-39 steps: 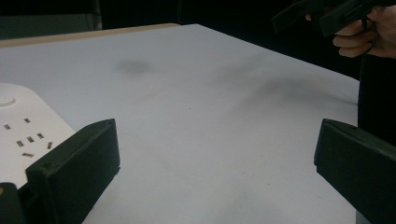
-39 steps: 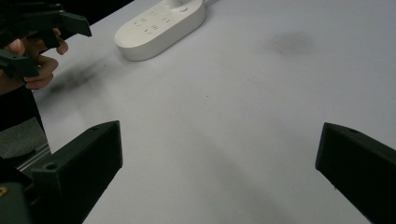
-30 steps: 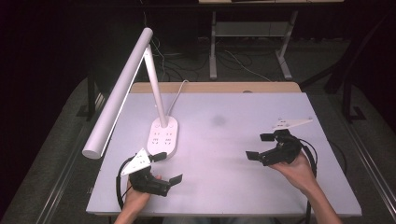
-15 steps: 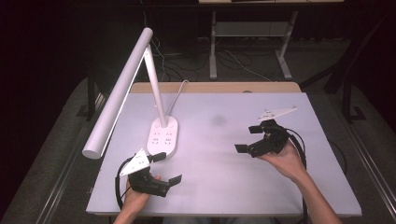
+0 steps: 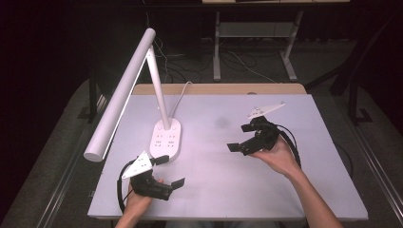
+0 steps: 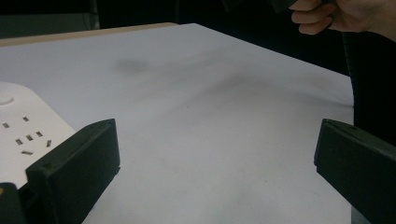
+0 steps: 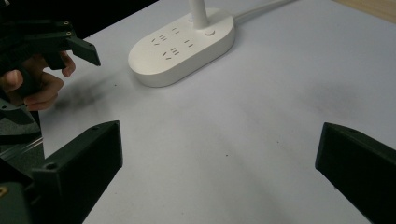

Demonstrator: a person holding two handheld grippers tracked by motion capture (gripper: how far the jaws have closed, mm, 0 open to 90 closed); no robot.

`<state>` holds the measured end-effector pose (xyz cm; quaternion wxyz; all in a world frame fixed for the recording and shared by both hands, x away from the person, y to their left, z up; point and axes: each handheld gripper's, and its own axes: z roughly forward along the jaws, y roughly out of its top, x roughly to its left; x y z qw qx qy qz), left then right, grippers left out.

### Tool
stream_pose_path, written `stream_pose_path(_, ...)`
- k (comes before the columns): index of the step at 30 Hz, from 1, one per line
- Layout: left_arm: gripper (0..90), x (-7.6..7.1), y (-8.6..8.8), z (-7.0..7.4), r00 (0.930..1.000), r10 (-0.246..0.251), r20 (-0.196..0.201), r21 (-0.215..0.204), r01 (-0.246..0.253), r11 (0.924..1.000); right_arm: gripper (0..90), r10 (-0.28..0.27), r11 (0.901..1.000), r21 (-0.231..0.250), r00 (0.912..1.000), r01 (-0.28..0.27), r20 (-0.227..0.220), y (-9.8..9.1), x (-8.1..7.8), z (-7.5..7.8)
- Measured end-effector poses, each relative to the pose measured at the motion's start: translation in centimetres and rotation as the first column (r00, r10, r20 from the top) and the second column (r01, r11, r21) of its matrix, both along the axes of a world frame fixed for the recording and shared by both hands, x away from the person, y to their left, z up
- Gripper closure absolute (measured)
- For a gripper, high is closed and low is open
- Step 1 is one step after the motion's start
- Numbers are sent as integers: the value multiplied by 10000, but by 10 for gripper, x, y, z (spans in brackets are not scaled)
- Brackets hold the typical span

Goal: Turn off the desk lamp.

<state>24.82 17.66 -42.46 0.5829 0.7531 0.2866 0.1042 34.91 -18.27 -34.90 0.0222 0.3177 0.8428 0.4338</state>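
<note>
At the left-centre of the table point(image 5: 304, 190), the white desk lamp point(image 5: 166, 137) stands on its socket-strip base, its long head slanting down toward the near-left edge. The right gripper point(image 5: 242, 137) has swung in from the right side over the last second and now hangs over the bare middle, jaws spread wide and pointing at the base (in the right gripper view the sockets sit dead ahead, well apart from the jaws). That looks like an approach on the lamp. The left gripper point(image 5: 172, 171) has not budged, open wide just beside the base's near end. No containers on the table; both grippers carry nothing.
</note>
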Motion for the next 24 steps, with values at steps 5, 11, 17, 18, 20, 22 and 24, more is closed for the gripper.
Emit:
stream_pose_path(5, 0, 0, 0, 0, 10000, 23, -27, -14, -23, 10000, 6, 150, 9999, -11, 9999, -150, -18, 12, 7, -1)
stream_pose_path(11, 0, 0, 1, 0, 10000, 57, 2, 41, -57, 10000, 6, 433, 9990, -76, 9991, -433, -3, 29, 14, 0)
stream_pose_path(17, 0, 0, 2, 0, 10000, 98, 7, -11, -98, 10000, 6, 745, 9972, -47, 9972, -745, 0, 47, 20, 0)
stream_pose_path(18, 0, 0, 2, 0, 9999, 98, 22, -7, -98, 10000, 7, 780, 9969, -69, 9970, -780, 6, 49, 21, 1)
stream_pose_path(20, 0, 0, 2, 0, 9999, 112, 13, -9, -112, 9999, 7, 822, 9966, -61, 9966, -822, 36, 52, 22, 1)
stream_pose_path(22, 0, 0, 3, 0, 9999, 118, 9, -5, -118, 9999, 7, 932, 9956, -74, 9956, -931, 35, 59, 26, 2)
stream_pose_path(24, 0, 0, 2, 0, 10000, 92, 4, -12, -92, 10000, 7, 968, 9953, -65, 9953, -968, -12, 63, 29, 3)
